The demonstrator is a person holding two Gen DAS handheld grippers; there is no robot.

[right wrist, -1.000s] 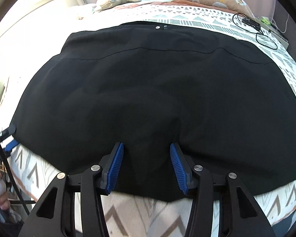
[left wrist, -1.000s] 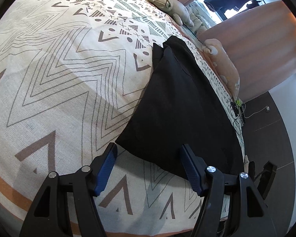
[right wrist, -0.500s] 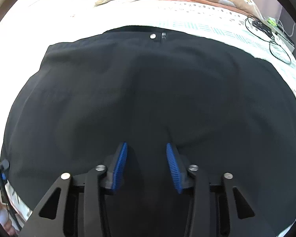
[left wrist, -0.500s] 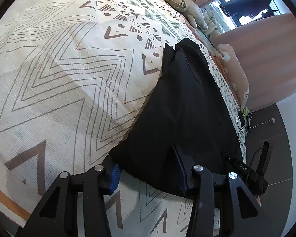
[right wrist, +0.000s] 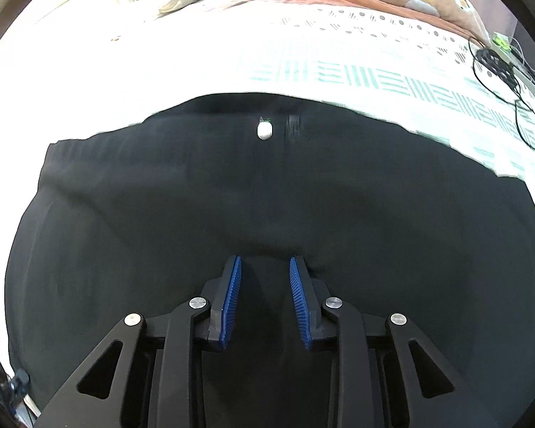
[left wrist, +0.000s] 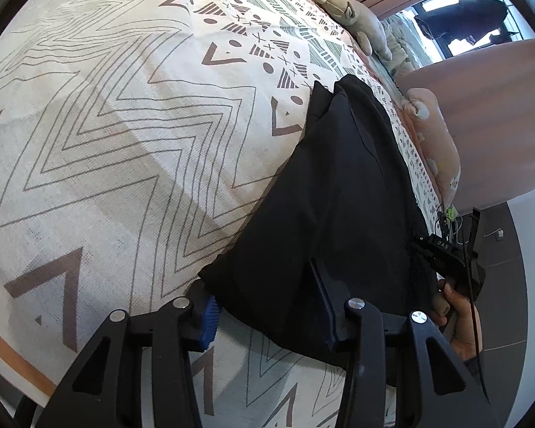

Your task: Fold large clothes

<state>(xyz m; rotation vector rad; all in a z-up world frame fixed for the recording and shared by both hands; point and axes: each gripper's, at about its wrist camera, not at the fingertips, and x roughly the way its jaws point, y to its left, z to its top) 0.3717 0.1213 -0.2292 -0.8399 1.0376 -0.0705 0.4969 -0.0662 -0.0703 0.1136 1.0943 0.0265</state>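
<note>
The left gripper has the near corner of the black garment bunched between its pads, jaws just drawn in but steady now, apparently pinching it, while the right gripper, further along the same hem, has been closing with a ridge of cloth between fingers that show a gap and do not yet press. The garment lies flat on the patterned bedspread, its white button at the far edge; if the right jaws catch only the top layer, the lift could skew the fold
</note>
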